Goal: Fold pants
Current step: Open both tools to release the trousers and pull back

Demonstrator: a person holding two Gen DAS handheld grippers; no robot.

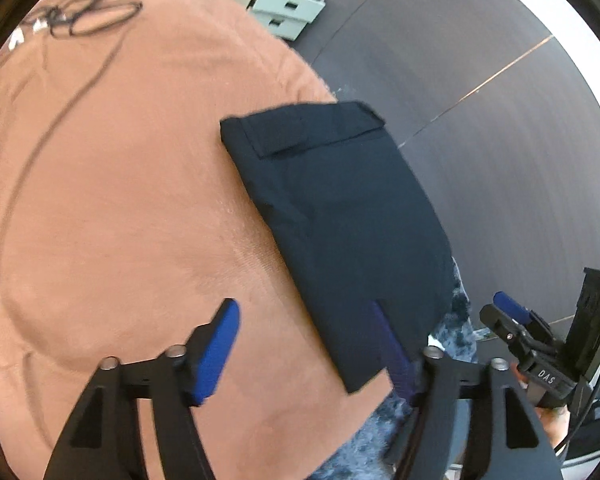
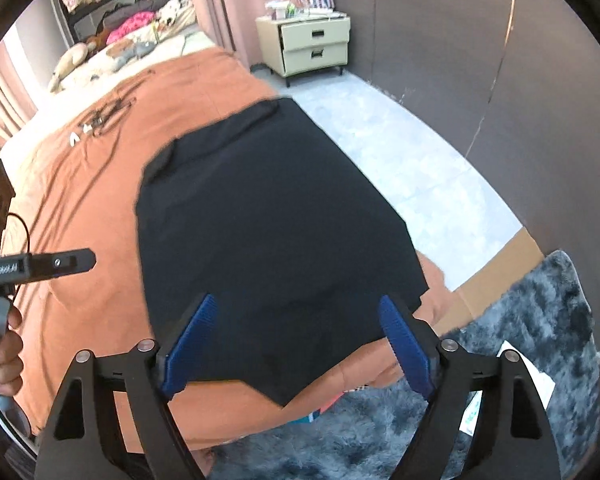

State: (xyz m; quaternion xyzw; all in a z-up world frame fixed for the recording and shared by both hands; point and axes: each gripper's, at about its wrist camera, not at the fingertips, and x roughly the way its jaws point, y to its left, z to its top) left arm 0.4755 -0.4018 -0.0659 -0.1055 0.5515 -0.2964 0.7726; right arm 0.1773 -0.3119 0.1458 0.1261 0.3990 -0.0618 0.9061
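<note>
Left wrist view: the left gripper point(image 1: 306, 344) stands released, nothing between its blue pads. The pants point(image 1: 336, 216), a dark matte folded rectangle, lie on the rust-orange bedspread point(image 1: 120, 200), long axis running 5 to 11 o'clock, near end toward 1 o'clock of the tongs.

Right wrist view: the right gripper point(image 2: 300, 344) is likewise released, clear above the pants point(image 2: 268, 224), which spread toward 12 o'clock. It appears the nearer. A shaggy grey rug point(image 2: 520, 340) lies at 4 o'clock.
</note>
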